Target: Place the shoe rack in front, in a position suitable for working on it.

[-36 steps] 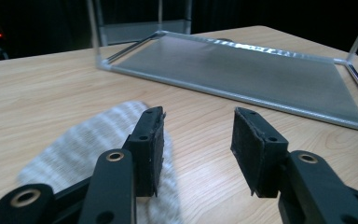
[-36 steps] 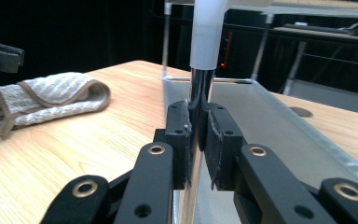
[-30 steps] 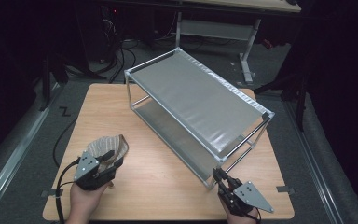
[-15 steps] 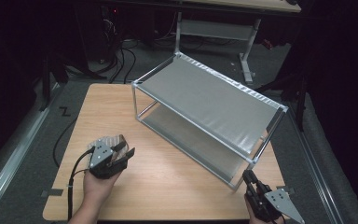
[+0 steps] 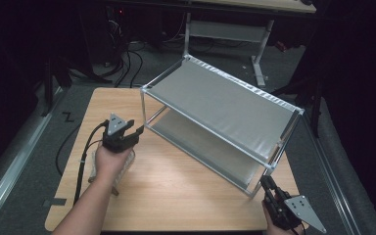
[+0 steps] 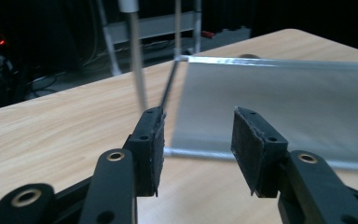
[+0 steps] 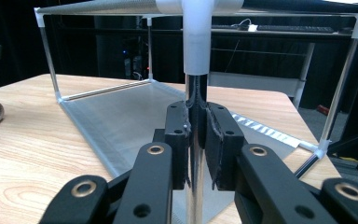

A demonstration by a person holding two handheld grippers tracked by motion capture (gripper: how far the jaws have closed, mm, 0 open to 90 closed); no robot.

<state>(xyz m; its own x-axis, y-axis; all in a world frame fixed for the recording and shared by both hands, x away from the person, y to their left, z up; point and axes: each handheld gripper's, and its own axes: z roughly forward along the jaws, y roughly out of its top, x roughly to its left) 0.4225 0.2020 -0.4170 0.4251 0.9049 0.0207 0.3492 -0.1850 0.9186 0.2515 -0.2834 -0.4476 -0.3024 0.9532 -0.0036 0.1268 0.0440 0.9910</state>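
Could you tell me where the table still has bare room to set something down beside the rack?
Bare wood runs along the table's near edge, between the left tool and the right tool, and at the far left corner behind the left tool. The rack crowds the right half; a woven mat lies under the left hand.

A silver-grey metal rack point(image 5: 225, 105) with pale grey mesh shelves and white corner joints was seen on a light wooden table point(image 5: 176, 191) marked with darker grain. Both the left gripper point(image 5: 127, 128) and the right gripper point(image 7: 198, 140) were black, with brass-coloured rivets. A grey three-cornered plate was carried on each. The surroundings were dark, crossed by black cables point(image 5: 127, 58)
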